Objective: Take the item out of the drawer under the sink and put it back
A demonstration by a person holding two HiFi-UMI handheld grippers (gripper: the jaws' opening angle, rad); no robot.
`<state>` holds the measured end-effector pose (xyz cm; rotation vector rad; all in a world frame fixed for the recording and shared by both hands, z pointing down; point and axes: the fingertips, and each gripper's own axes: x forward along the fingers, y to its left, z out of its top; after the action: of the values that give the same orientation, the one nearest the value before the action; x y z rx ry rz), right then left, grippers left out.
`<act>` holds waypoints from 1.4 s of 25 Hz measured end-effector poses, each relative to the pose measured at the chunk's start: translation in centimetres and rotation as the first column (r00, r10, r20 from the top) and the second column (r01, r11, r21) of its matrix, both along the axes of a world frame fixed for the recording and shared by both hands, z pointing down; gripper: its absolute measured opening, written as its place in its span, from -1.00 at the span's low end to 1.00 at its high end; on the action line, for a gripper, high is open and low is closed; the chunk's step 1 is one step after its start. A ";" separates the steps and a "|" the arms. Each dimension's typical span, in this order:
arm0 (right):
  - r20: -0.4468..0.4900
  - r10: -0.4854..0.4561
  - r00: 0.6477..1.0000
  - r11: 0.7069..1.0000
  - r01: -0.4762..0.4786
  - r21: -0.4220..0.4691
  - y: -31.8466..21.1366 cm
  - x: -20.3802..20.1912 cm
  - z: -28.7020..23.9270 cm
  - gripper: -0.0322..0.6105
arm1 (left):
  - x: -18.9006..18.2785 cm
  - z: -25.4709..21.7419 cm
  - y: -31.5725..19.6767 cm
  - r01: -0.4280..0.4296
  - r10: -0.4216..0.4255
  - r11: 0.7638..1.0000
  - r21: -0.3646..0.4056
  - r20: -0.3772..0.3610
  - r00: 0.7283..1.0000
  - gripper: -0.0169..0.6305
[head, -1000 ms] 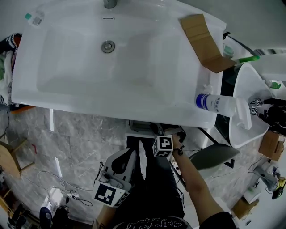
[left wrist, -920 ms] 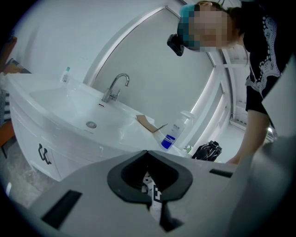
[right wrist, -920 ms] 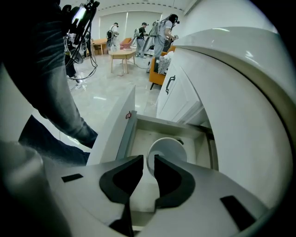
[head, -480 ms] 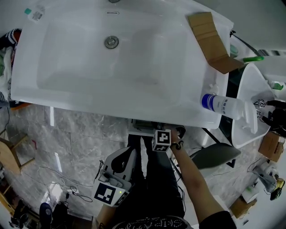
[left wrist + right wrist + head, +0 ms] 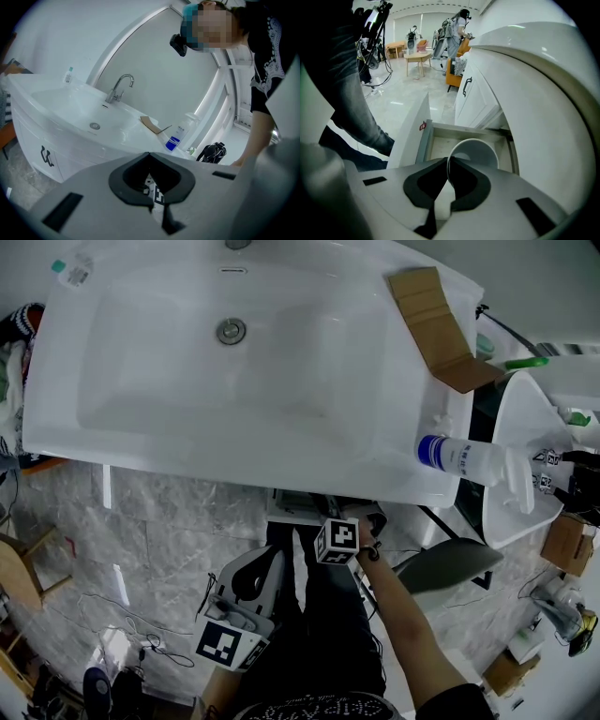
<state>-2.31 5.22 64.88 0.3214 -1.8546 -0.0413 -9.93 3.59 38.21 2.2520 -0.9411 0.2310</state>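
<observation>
The right gripper (image 5: 449, 164) pinches the rim of a white cup (image 5: 476, 151), at its 12 o'clock, over the open drawer (image 5: 423, 140). The left gripper (image 5: 150, 157) is closed on nothing. Probably the return step is next: lower the cup gently, then release.

one sink (image 5: 56, 418), one cup (image 5: 476, 152), one spray bottle (image 5: 464, 458)

bottle (image 5: 464, 457) on sink (image 5: 394, 476), right edge | cardboard (image 5: 436, 317) behind it | drawer (image 5: 438, 144) beneath sink
</observation>
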 end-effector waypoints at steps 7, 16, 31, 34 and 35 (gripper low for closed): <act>0.106 0.135 0.985 0.990 -0.139 0.032 0.2 0.1 -3.5 -0.82 | 0.7 -1.0 0.5 -0.027 0.028 0.999 0.028 -0.008 1.000 -0.95; 0.227 0.265 0.937 0.955 -0.288 0.073 1.9 0.9 -8.2 -0.82 | 1.7 -3.6 1.6 -0.069 0.071 0.993 0.095 -0.021 0.997 -0.95; 0.505 0.452 0.735 0.796 -0.588 0.143 5.2 3.0 -21.0 -0.82 | 4.2 -8.5 4.9 -0.177 0.187 0.960 0.217 -0.026 0.982 -0.95; 0.574 0.470 0.671 0.745 -0.650 0.151 4.9 3.9 -23.9 -0.82 | 4.6 -9.7 5.2 -0.190 0.202 0.951 0.246 -0.024 0.979 -0.95; 0.598 0.474 0.646 0.727 -0.670 0.148 4.8 4.1 -24.8 -0.82 | 4.7 -10.0 5.3 -0.196 0.208 0.947 0.255 -0.022 0.978 -0.95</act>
<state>1.82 10.03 40.04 1.3094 -2.1890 0.1785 -5.19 8.88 28.21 2.5803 -0.7475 0.1524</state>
